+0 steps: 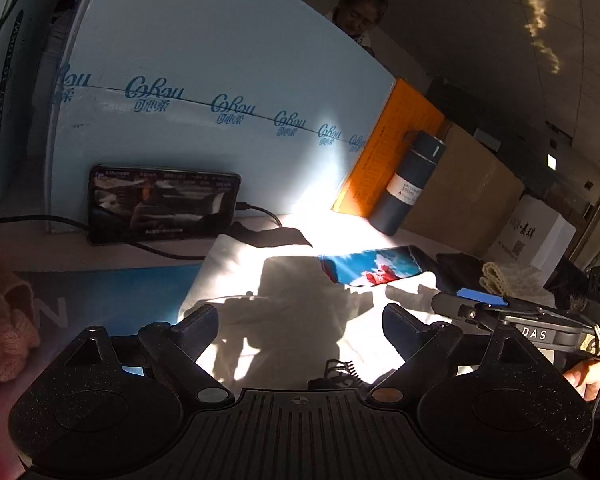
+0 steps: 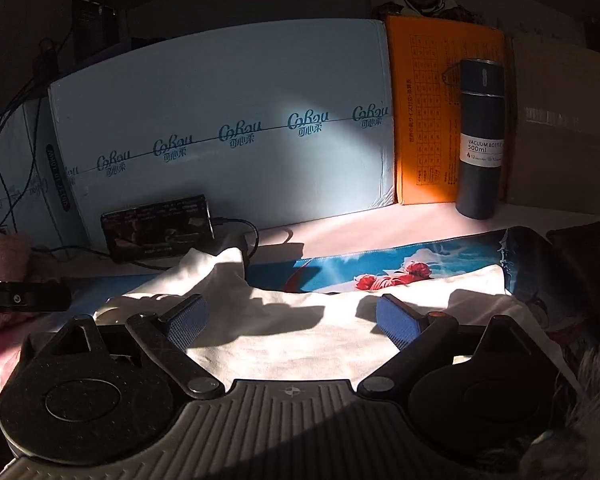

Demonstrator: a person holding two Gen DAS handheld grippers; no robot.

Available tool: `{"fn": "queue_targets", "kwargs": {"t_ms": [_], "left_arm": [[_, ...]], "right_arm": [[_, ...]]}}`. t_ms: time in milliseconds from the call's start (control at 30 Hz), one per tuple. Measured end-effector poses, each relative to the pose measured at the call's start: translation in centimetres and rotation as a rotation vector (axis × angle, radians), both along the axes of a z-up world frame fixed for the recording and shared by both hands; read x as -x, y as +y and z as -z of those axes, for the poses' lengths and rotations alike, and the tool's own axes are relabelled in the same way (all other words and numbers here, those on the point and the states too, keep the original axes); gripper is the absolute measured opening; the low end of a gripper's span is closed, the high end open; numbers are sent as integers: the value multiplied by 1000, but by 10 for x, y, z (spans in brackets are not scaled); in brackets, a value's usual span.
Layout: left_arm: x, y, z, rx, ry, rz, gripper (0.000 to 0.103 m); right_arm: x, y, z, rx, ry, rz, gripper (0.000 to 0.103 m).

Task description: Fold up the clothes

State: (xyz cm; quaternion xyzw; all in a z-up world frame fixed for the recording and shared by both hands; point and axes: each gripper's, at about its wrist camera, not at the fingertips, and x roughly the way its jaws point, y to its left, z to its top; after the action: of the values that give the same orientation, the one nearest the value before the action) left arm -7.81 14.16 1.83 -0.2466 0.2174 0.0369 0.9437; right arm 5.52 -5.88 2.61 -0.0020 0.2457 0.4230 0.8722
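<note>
A white garment (image 1: 284, 300) lies spread on the table in bright sunlight, partly over a printed blue mat (image 1: 364, 266). It also shows in the right wrist view (image 2: 300, 332), with the mat (image 2: 380, 268) behind it. My left gripper (image 1: 300, 320) is open and empty just above the garment's near part. My right gripper (image 2: 292, 316), with blue pads (image 2: 392, 320), is open and empty over the garment's near edge. The right gripper's body shows at the right of the left wrist view (image 1: 512, 316).
A phone (image 1: 160, 208) on a cable leans against a light blue carton (image 1: 220, 80). A dark vacuum bottle (image 2: 480, 140) stands by an orange box (image 2: 424, 112). A pink knit (image 1: 0, 312) lies at the left, a cream knit (image 1: 516, 280) at the right. A person sits behind.
</note>
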Motion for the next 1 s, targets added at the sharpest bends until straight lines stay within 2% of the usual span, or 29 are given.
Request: {"fn": "queue_targets", "kwargs": {"t_ms": [100,233,433,533,733,867,933,967,1000], "left_arm": [[-21,25,-4,101,-22,8,91],[-58,40,2,102,2,5,91],[-105,50,24,58,96,-57,90],[-115,53,33,58,113,-69,88],[-129,46,39,-18,143,-77,84],[-137,38,43,-95,182,-94,65],[-140,28,43,-168,199,-95,62],[-141,25,43,-188,206,-95,56],[-142,24,43,-202,211,-93,43]], "right_arm": [[-15,1,10,-116,99,-28,92],[-26,2,29,-130,236,-59,92],[-28,-10,29,-197,275,-50,92],[-28,-10,30,-195,281,-52,92],[-28,-7,30,-186,278,-65,92],[-29,-8,31,-188,281,-57,92],[-29,-8,31,-191,281,-54,92],[-29,-8,31,-192,281,-53,92],[-29,-8,32,-190,282,-52,92]]}}
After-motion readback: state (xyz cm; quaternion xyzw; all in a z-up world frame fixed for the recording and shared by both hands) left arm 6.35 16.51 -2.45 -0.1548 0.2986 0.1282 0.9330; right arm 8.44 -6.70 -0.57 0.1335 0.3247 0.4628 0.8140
